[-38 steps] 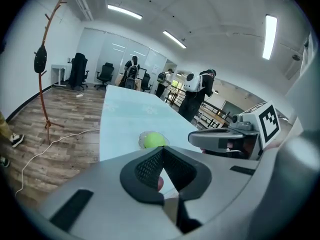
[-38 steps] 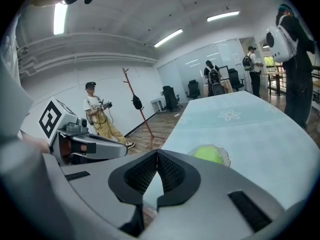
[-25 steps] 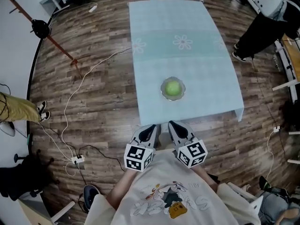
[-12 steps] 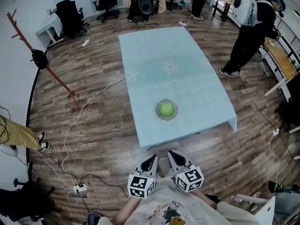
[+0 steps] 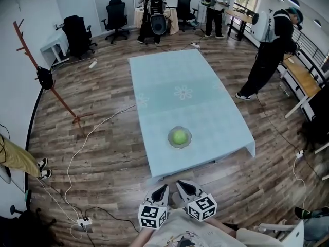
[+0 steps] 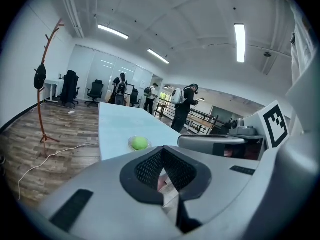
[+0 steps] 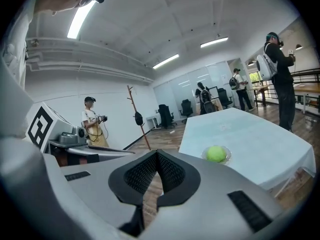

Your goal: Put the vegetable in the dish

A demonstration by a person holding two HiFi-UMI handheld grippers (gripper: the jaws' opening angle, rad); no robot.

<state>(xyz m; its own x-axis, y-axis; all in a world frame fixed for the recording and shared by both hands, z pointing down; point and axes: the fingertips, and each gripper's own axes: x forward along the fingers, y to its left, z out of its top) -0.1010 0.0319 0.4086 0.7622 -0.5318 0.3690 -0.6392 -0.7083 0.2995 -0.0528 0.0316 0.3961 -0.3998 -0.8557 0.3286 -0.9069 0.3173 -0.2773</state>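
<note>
A round green vegetable point(image 5: 179, 136) lies in a small clear dish point(image 5: 186, 143) near the front end of the light blue table point(image 5: 169, 81). It also shows as the green vegetable point(image 6: 139, 143) in the left gripper view and the green vegetable point(image 7: 216, 154) in the right gripper view. My left gripper point(image 5: 160, 191) and right gripper point(image 5: 183, 188) hang side by side close to my body, short of the table's near edge. Both are shut with nothing in them. From the left gripper point(image 6: 162, 154) and the right gripper point(image 7: 158, 156) the dish lies well ahead.
A red coat stand point(image 5: 49, 76) rises at the left, with white cables point(image 5: 87, 143) and a power strip point(image 5: 82, 222) on the wooden floor. One person point(image 5: 267, 50) stands to the table's right, others point(image 5: 154, 6) at the far end near office chairs point(image 5: 77, 32).
Both grippers have drawn back from the table together. The head view has lifted and pulled away, so the table looks smaller and more of the room shows.
</note>
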